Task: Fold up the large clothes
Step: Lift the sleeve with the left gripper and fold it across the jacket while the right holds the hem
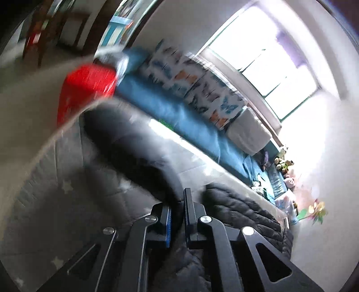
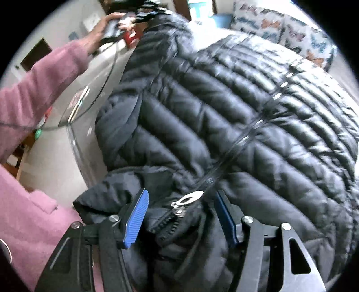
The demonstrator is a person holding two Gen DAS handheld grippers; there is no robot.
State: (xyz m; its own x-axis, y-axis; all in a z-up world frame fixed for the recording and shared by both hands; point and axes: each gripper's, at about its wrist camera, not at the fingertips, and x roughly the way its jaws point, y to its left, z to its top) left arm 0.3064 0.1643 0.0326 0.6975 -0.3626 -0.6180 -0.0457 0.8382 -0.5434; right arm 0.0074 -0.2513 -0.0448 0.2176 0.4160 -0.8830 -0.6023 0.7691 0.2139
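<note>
A black quilted puffer jacket [image 2: 224,112] lies spread across a glass-topped desk [image 2: 76,125], zipped front facing up, its silver zipper pull [image 2: 187,198] near the edge closest to the right wrist camera. The right gripper [image 2: 181,215] hangs just above that end of the jacket, its blue-padded fingers [image 2: 136,217] spread wide on either side of the zipper pull, with the puffy cloth bunched between them; the pads do not appear to press on it.

At the far end, a hand [image 2: 107,24] in a pink sleeve [image 2: 44,76] holds the left gripper [image 2: 143,12] up by the jacket's far corner, where the picture is too blurred to tell what it touches. The left wrist view, smeared by motion, shows the left gripper [image 1: 177,215] with its fingers pressed together around a thin fold of dark jacket cloth [image 1: 177,211], pinching it. More of the jacket [image 1: 242,211] lies on the desk just beside it, and a dark blurred stretch of the cloth rises ahead of the fingers.

Beyond the desk stand a blue sofa [image 1: 170,112] with butterfly-print cushions [image 1: 197,89], a red box [image 1: 87,85] at its end, and a bright window [image 1: 264,58]. Soft toys [image 1: 283,161] sit at the sofa's far end.
</note>
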